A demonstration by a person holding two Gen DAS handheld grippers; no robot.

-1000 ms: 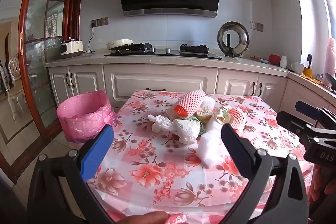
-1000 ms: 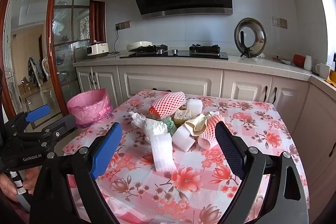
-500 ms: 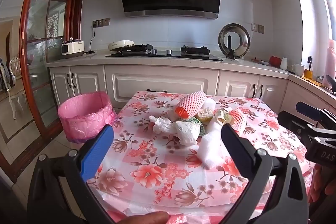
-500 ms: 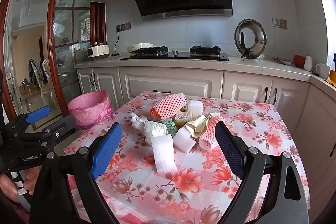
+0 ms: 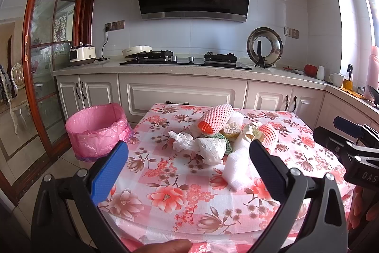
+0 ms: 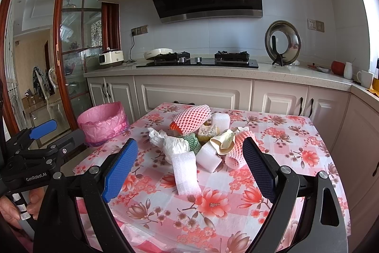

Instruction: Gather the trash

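Right wrist view: right gripper [image 6: 187,165] is held wide open with nothing in it, just short of the trash pile on the floral table [image 6: 296,158]. Left gripper [image 5: 189,163] is likewise spread wide and empty. Nothing has been collected yet. White foam strip [image 6: 186,173] lies nearest, between the right gripper's pads, touching the crumpled white bag [image 6: 175,145] behind it. Pink-lined bin [image 6: 103,123] stands off the table's left edge, liner open. Suggested approach: foam strip is taken first, across its narrow width, pads lowered almost to the cloth. Foam is judged soft, so a light closure is enough. Tablecloth should not be pinched. Red foam net [image 6: 191,120] sits atop the pile; it could roll if nudged.
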